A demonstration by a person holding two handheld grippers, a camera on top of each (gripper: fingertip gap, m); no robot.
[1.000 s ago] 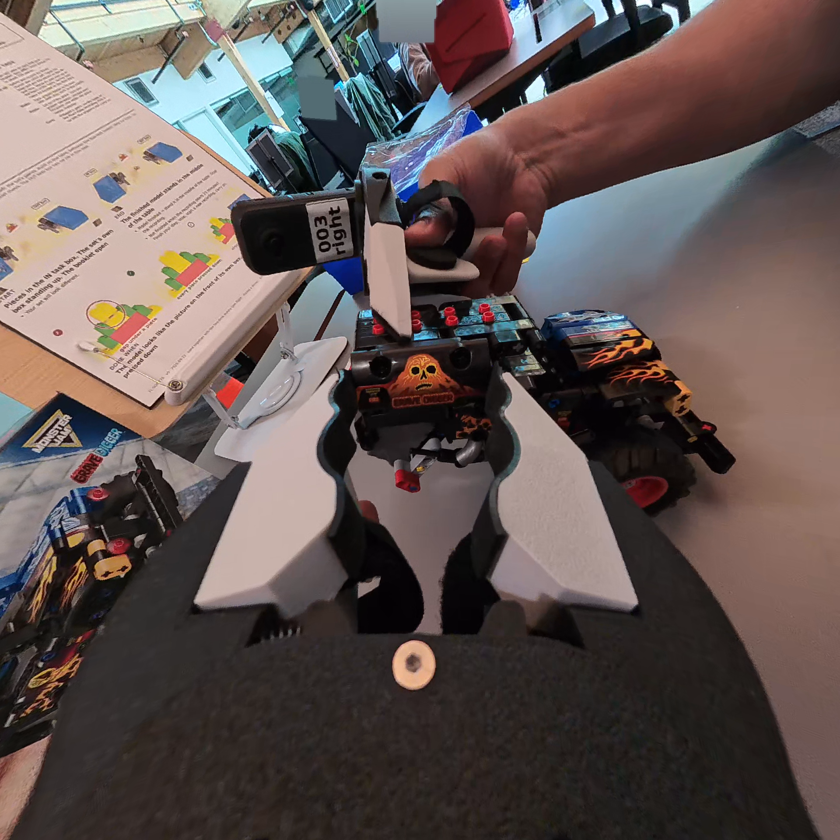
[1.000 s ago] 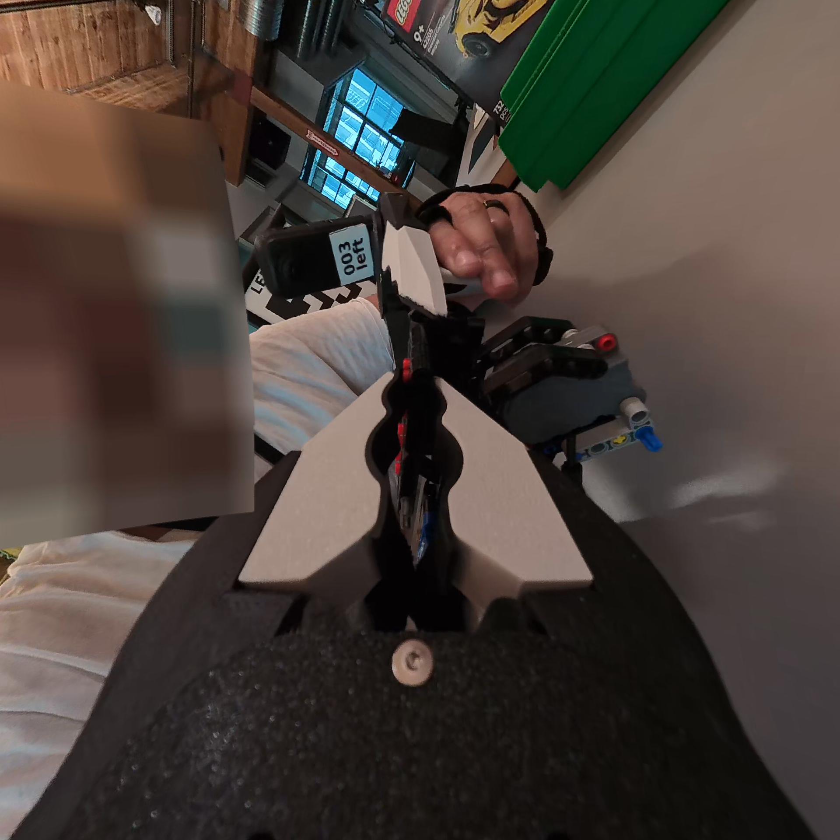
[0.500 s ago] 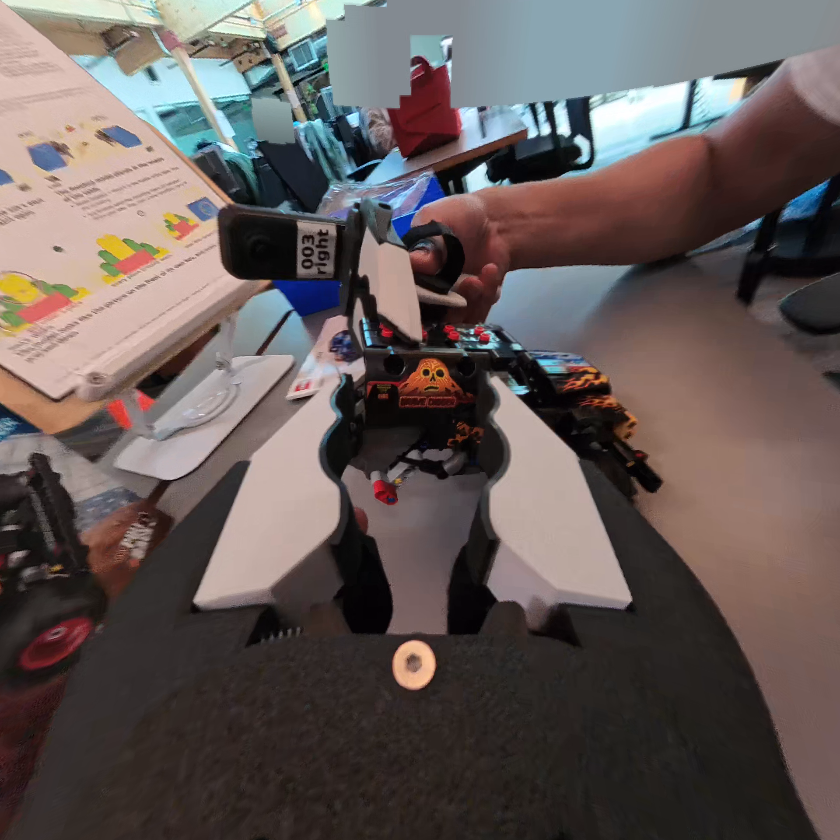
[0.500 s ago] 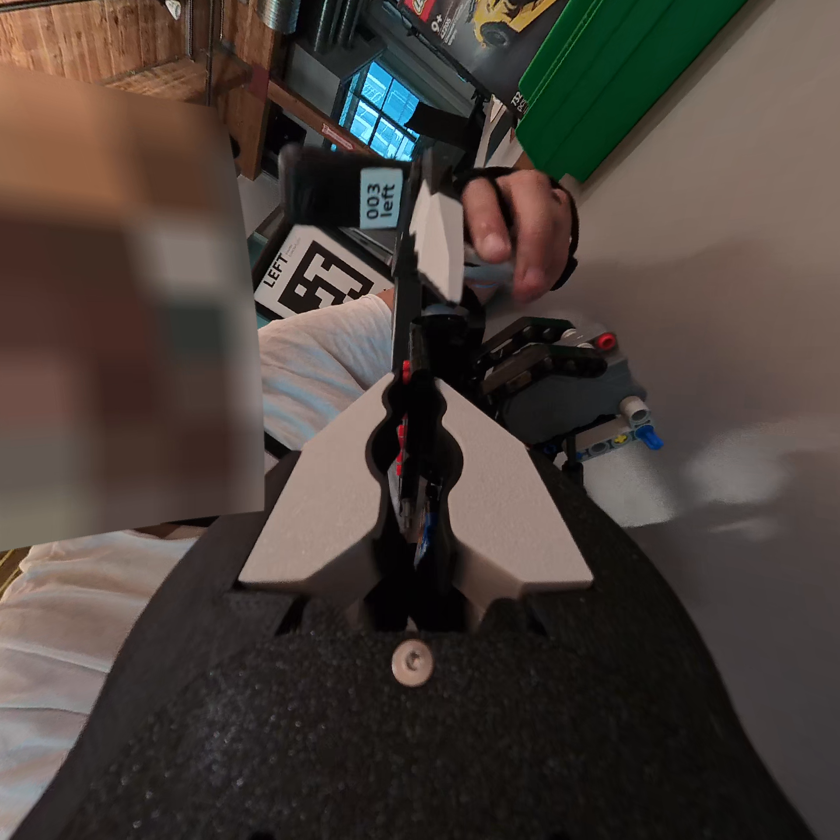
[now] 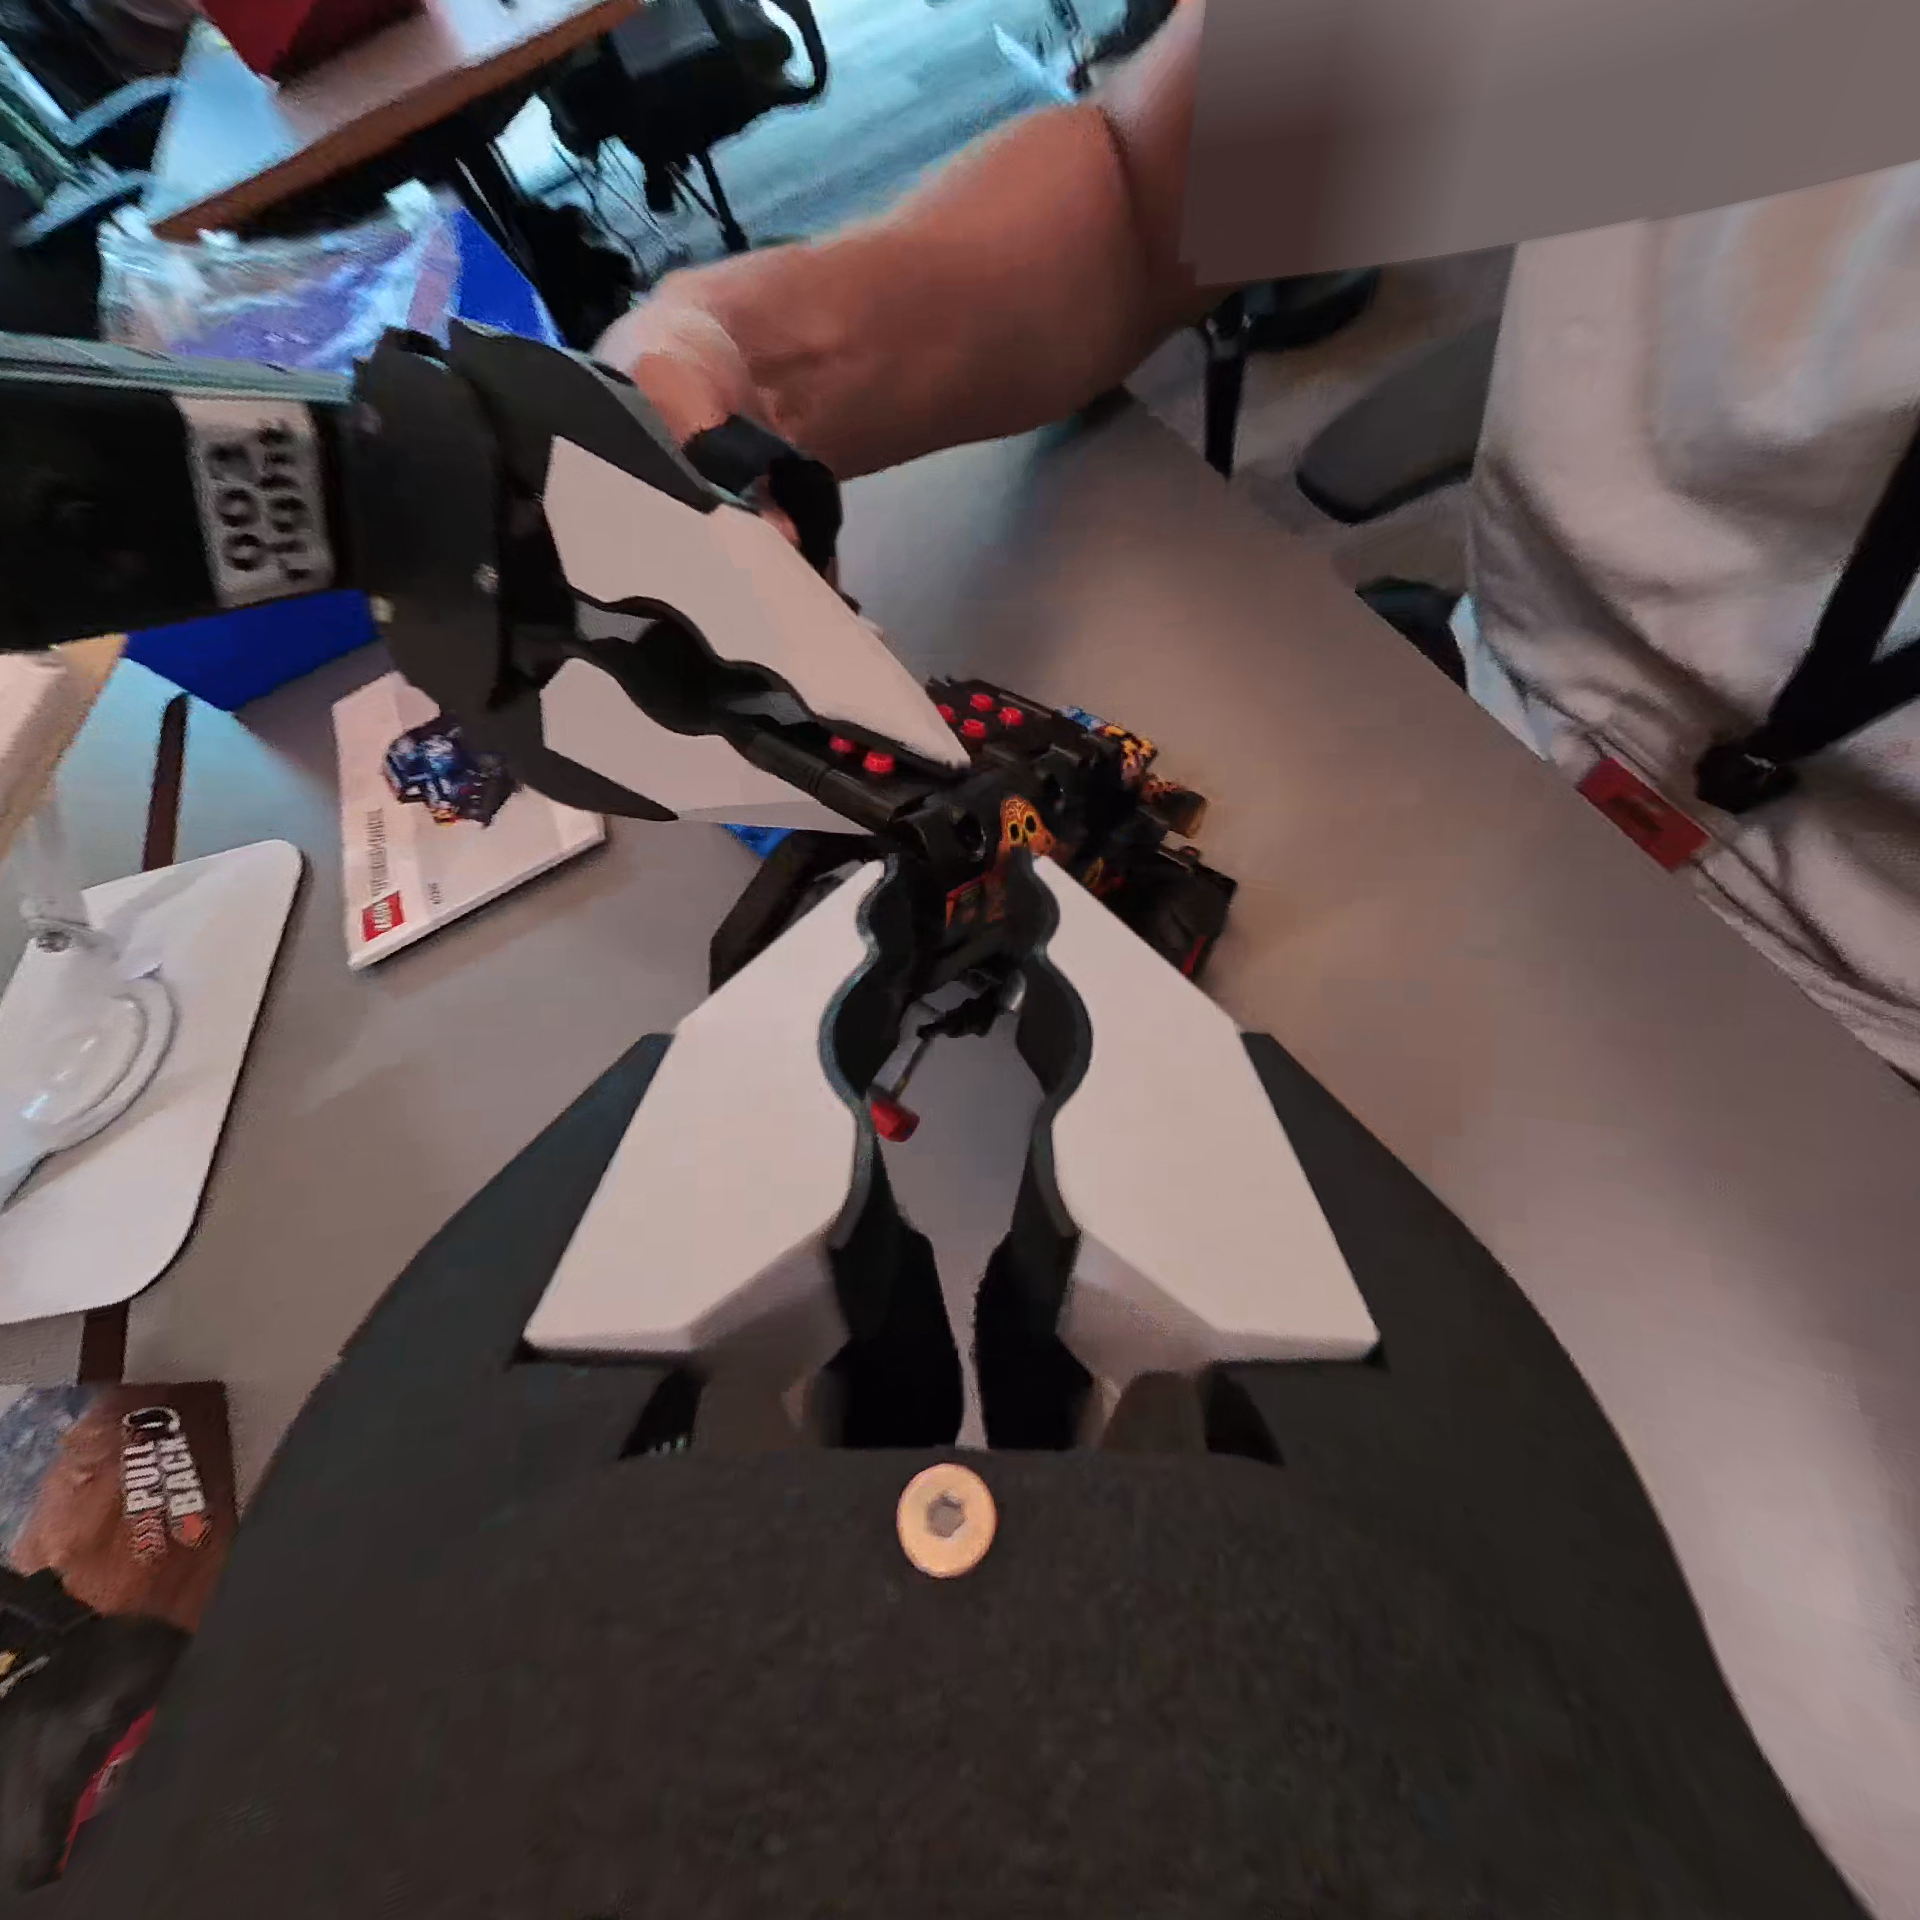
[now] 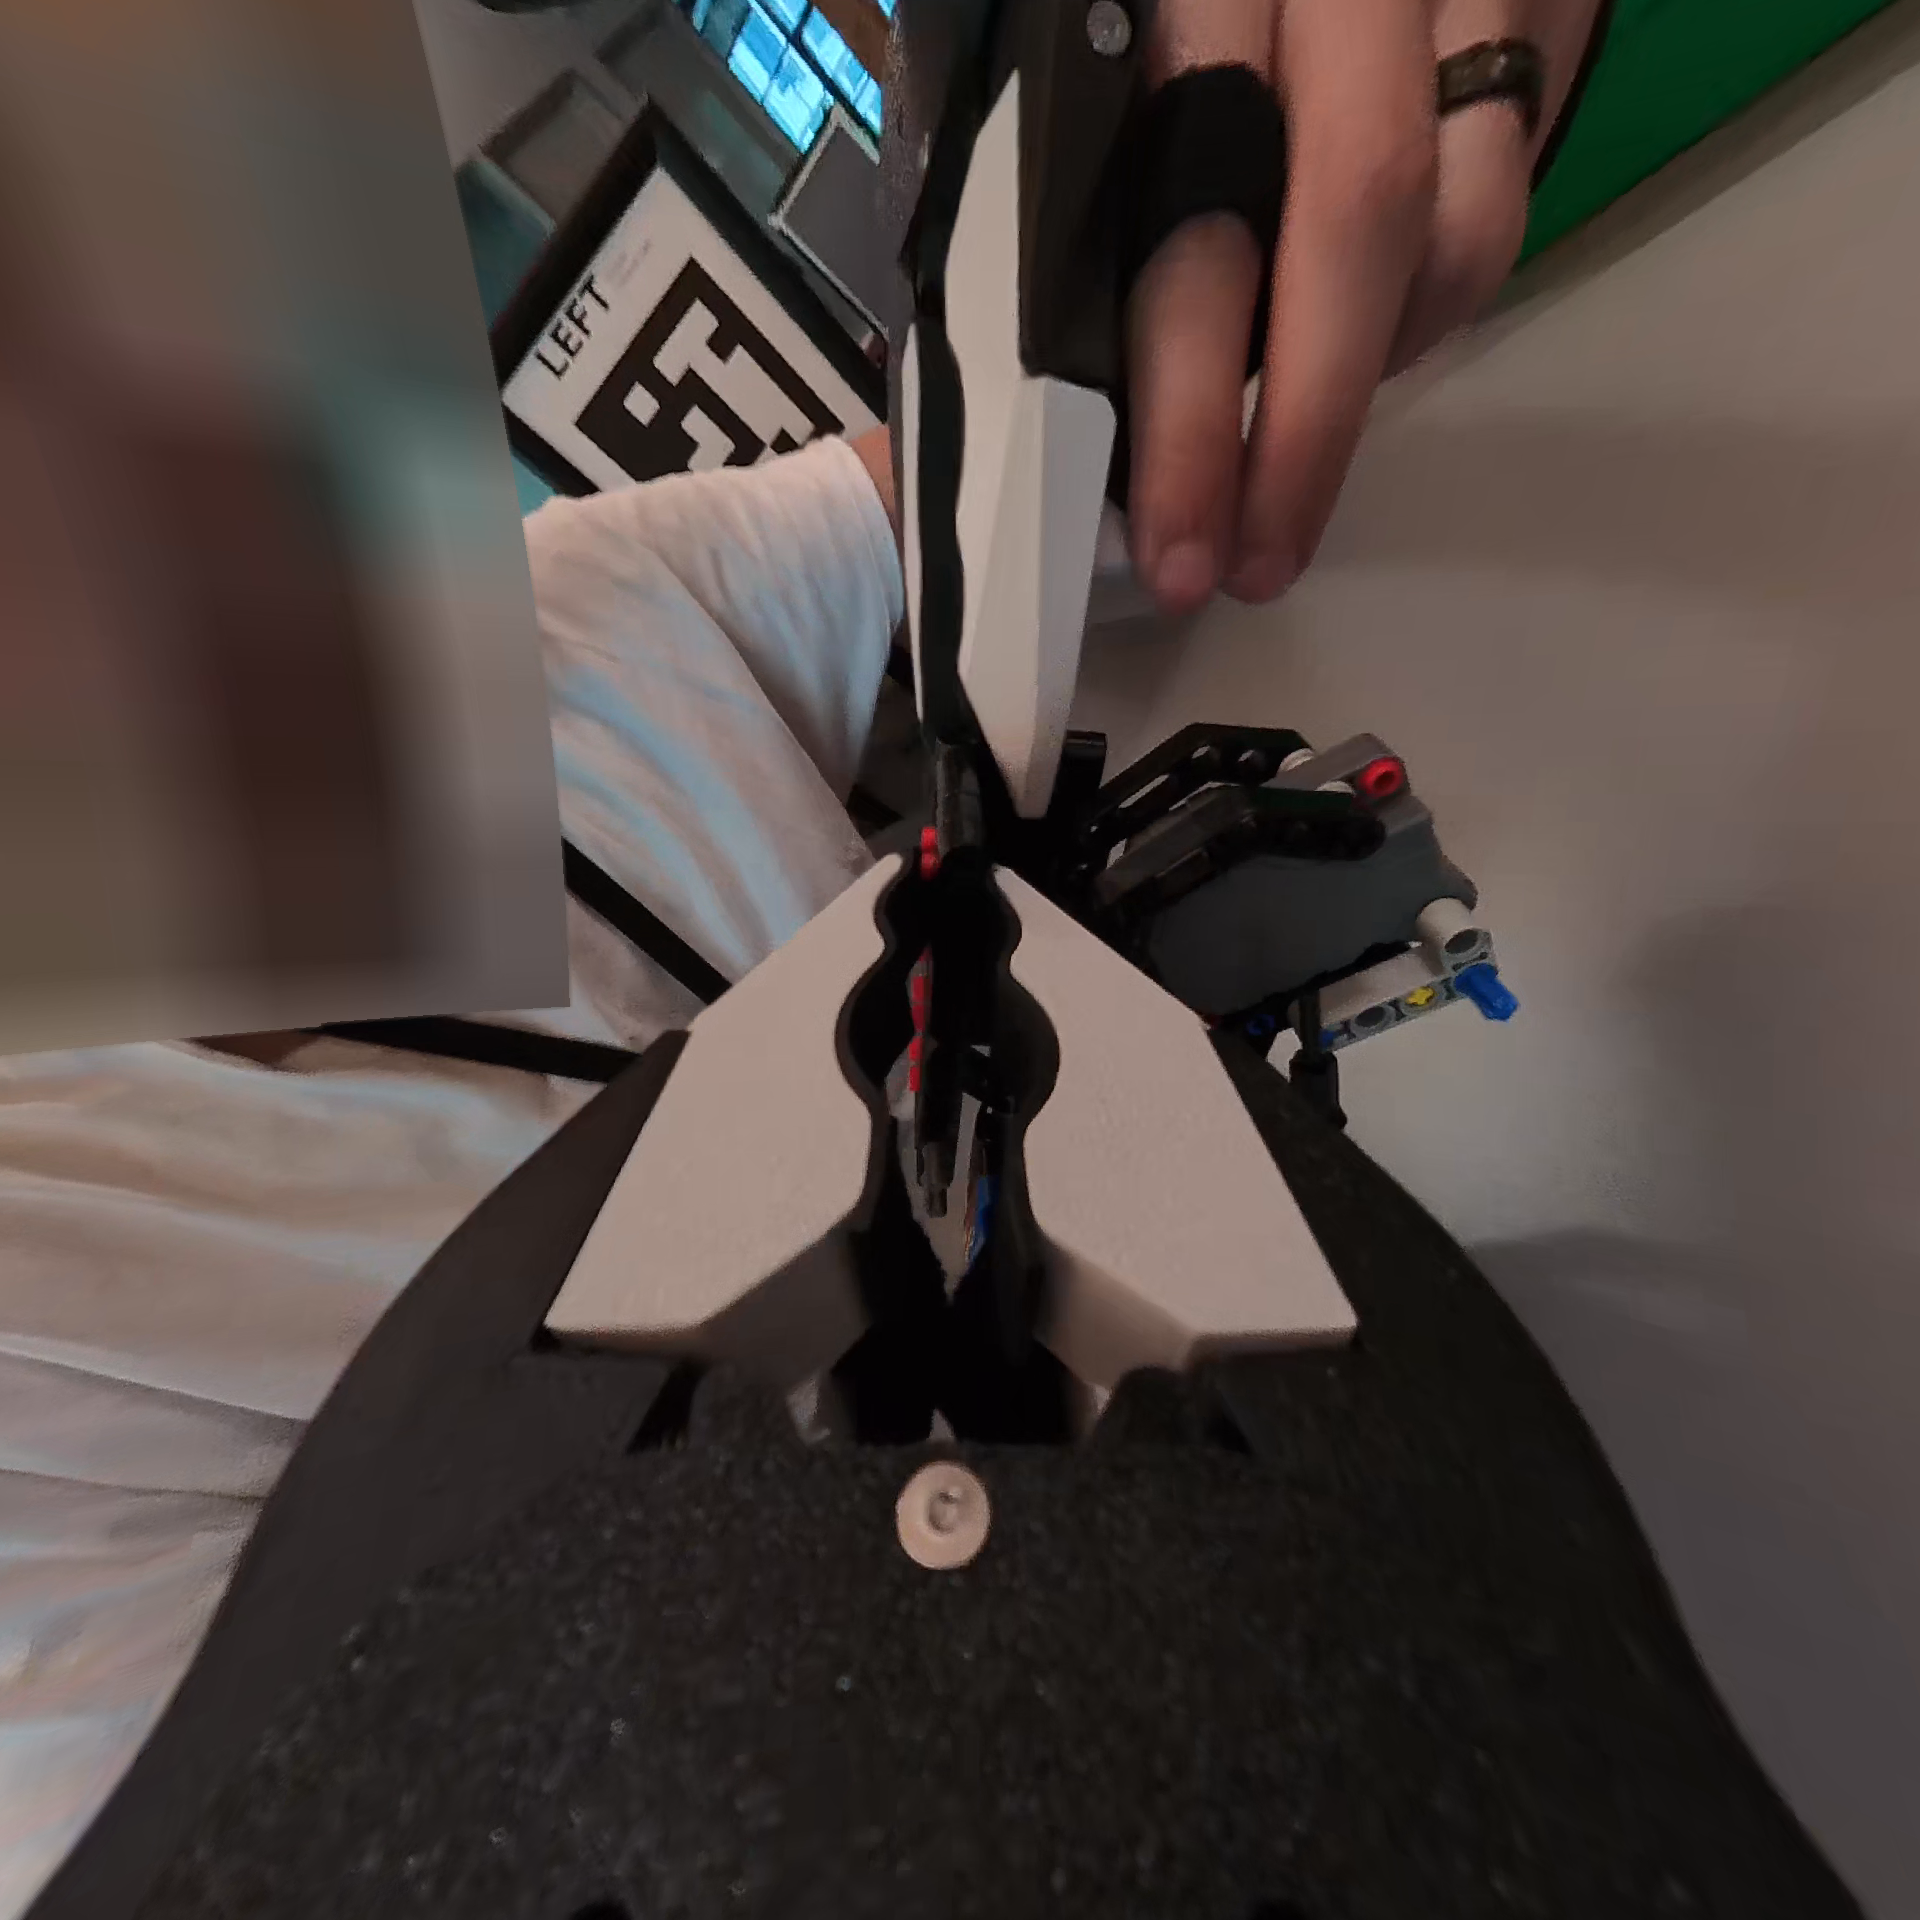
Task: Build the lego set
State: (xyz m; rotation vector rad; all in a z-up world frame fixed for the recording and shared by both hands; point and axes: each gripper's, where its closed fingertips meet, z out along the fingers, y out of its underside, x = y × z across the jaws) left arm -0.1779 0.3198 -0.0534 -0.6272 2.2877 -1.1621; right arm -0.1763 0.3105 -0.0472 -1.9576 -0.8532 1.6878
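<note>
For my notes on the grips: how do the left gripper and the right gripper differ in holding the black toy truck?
The left gripper clasps the black brick-built toy truck by its skull-marked front, fingers somewhat apart; the right gripper pinches its thin red-studded panel, fingers nearly together. The left gripper faces the front; the right gripper reaches in from the side. Both have white fingers.

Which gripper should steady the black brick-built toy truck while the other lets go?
Left, probably: the left gripper clamps the black brick-built toy truck by its front; the right gripper only pinches its thin red-studded top panel.
</note>
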